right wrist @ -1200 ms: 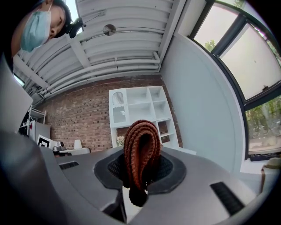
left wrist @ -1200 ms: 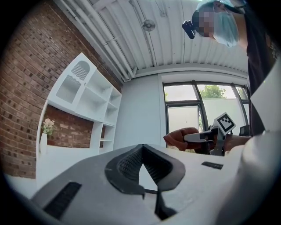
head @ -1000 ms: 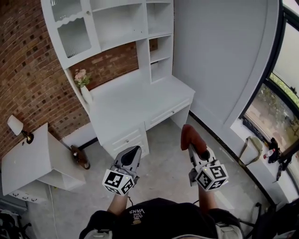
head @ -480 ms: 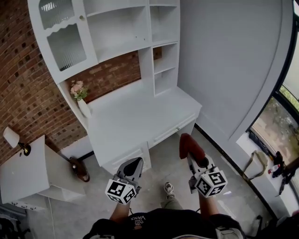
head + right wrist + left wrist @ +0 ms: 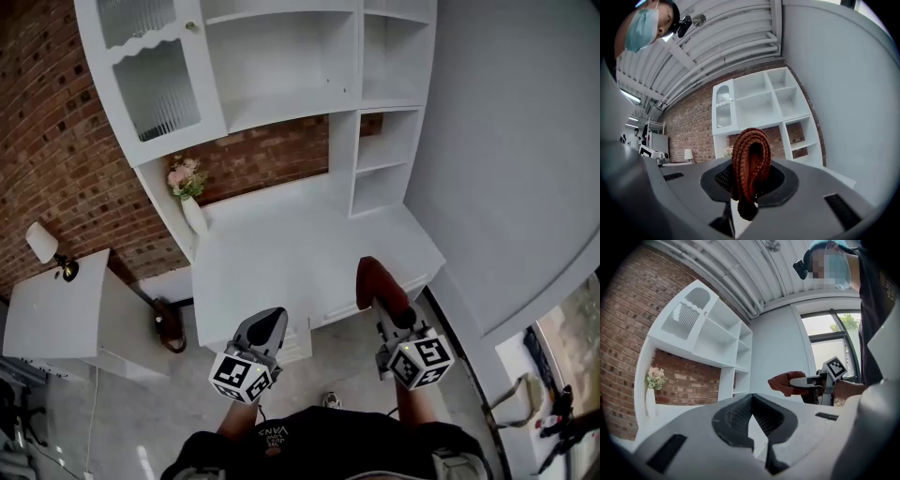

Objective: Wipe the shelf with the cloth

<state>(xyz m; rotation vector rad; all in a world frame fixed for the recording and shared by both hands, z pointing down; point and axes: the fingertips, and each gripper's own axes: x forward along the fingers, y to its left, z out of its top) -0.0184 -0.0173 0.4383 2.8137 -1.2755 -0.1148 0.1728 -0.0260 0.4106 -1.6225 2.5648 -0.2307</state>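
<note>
A white shelf unit (image 5: 291, 105) with open compartments stands over a white desk (image 5: 281, 262) against a brick wall. A folded red-brown knitted cloth (image 5: 375, 279) sticks up from my right gripper (image 5: 382, 298), which is shut on it just in front of the desk's front edge. In the right gripper view the cloth (image 5: 750, 161) fills the jaws, with the shelf unit (image 5: 764, 101) beyond it. My left gripper (image 5: 270, 323) is shut with nothing in it, level with the right one near the desk drawers. The left gripper view shows its jaws closed (image 5: 752, 398) and the cloth (image 5: 783, 383) to the right.
A white vase of pink flowers (image 5: 190, 202) stands at the desk's back left corner. A glass-fronted cabinet door (image 5: 159, 82) closes the upper left compartment. A low white table (image 5: 66, 314) with a small lamp (image 5: 42, 246) is at the left. A grey wall (image 5: 525, 169) bounds the right.
The desk and shelves have come nearer and now lie directly ahead of both grippers. The grippers keep their places, the right one still holding the cloth.
</note>
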